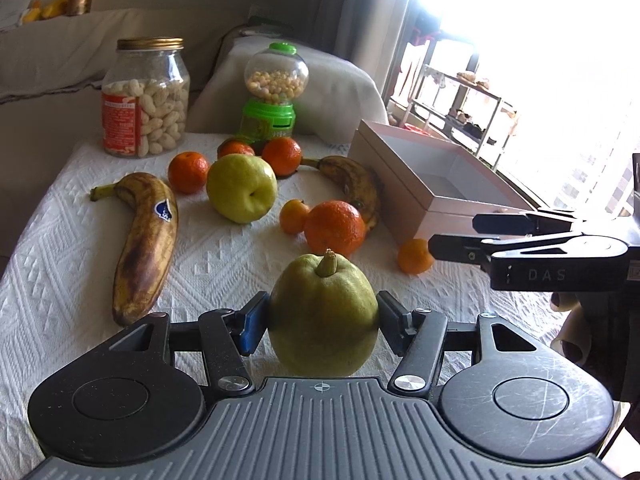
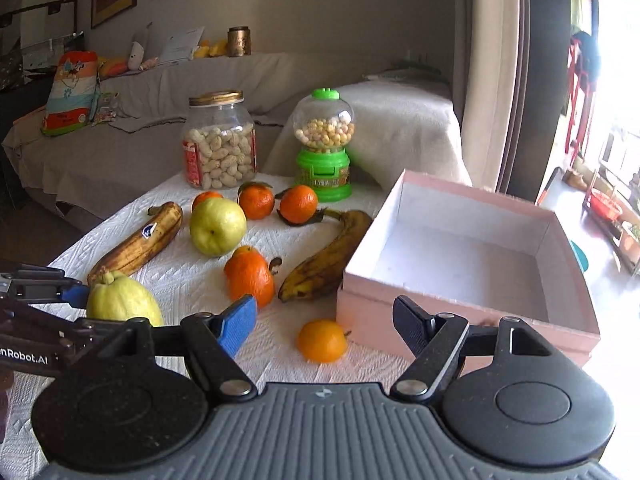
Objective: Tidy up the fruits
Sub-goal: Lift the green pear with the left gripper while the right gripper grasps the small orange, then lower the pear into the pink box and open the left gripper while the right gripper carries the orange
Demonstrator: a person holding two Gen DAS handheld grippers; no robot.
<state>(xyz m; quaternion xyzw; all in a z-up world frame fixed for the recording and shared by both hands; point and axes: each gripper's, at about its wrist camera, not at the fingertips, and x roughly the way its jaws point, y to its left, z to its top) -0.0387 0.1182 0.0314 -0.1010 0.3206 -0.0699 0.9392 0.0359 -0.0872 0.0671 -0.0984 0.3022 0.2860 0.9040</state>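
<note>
My left gripper (image 1: pixel 323 322) is shut on a green guava (image 1: pixel 323 316), stem up, at the near edge of the table; it also shows in the right wrist view (image 2: pixel 120 300). My right gripper (image 2: pixel 326 322) is open and empty, just behind a small orange (image 2: pixel 321 340) next to the open pink box (image 2: pixel 472 304). Its fingers (image 1: pixel 456 246) show beside the box (image 1: pixel 404 196) in the left wrist view. A second guava (image 1: pixel 241 188), two spotted bananas (image 1: pixel 144 240) (image 1: pixel 354 184) and several oranges (image 1: pixel 335 227) lie on the white cloth.
A peanut jar (image 1: pixel 146 98) and a green candy dispenser (image 1: pixel 272 92) stand at the table's far edge. A covered sofa (image 2: pixel 168 92) is behind. A bright window (image 1: pixel 540 60) is to the right.
</note>
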